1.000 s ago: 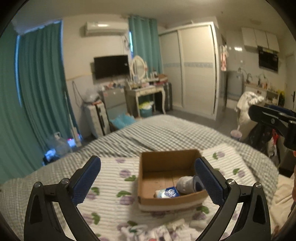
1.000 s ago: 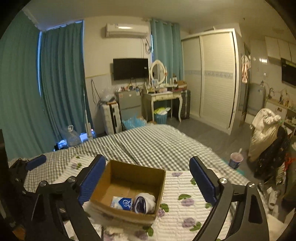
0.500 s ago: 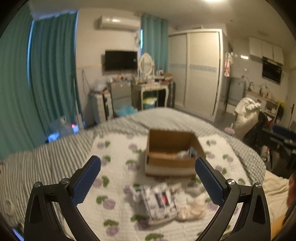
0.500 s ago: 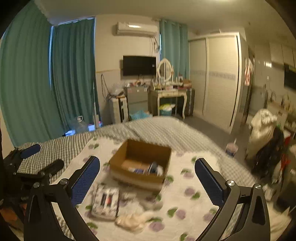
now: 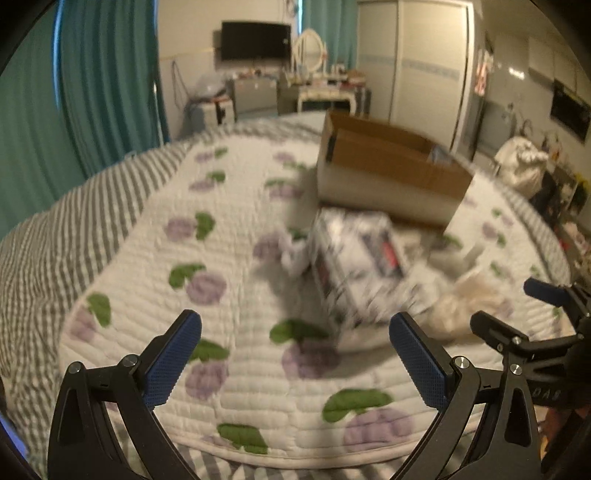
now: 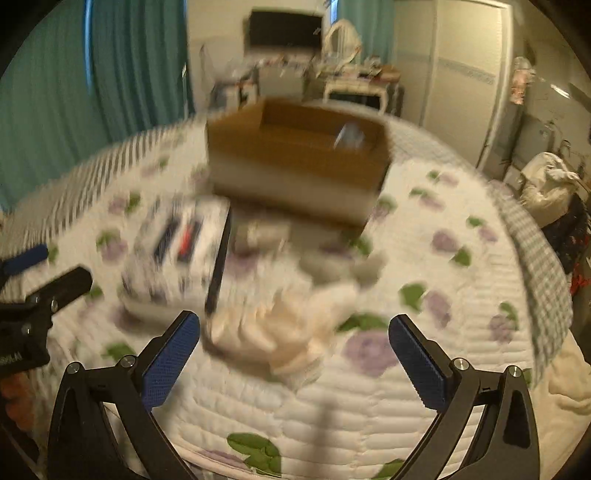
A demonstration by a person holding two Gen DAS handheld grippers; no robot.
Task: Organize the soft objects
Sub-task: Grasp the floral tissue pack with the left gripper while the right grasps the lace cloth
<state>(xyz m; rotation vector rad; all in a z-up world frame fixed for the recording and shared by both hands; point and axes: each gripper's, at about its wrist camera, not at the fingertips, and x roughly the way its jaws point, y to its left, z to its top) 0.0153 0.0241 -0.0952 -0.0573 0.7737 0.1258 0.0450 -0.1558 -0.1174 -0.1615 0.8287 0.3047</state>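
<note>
Quilted white bedding (image 5: 258, 384) with purple flowers and green leaves fills the lower half of both views, laid over a grey striped cover (image 5: 44, 236).

Nearest the lens in the left wrist view, the left gripper (image 5: 295, 354) has its blue-padded fingers spread wide with nothing between them, above bare quilt. At the lower right edge of that frame the right gripper (image 5: 517, 310) pokes in, partly cut off.

In the right wrist view, the right gripper (image 6: 294, 354) is likewise spread wide and empty, and a cream soft bundle (image 6: 288, 332) lies just beyond its fingers at lower centre. Motion blur smears it, so its exact kind cannot be made out. Left of it lies a white patterned pack (image 6: 177, 251) with dark and red markings, also blurred. A greyish soft lump (image 6: 340, 266) sits just behind the cream bundle.

Farther back, at upper centre, stands an open cardboard box (image 6: 295, 162); something pale shows inside, mostly hidden by its wall.

Beyond the bed are teal curtains (image 5: 103, 74), a wall television (image 5: 255, 35) and a dressing table (image 5: 325, 92).
</note>
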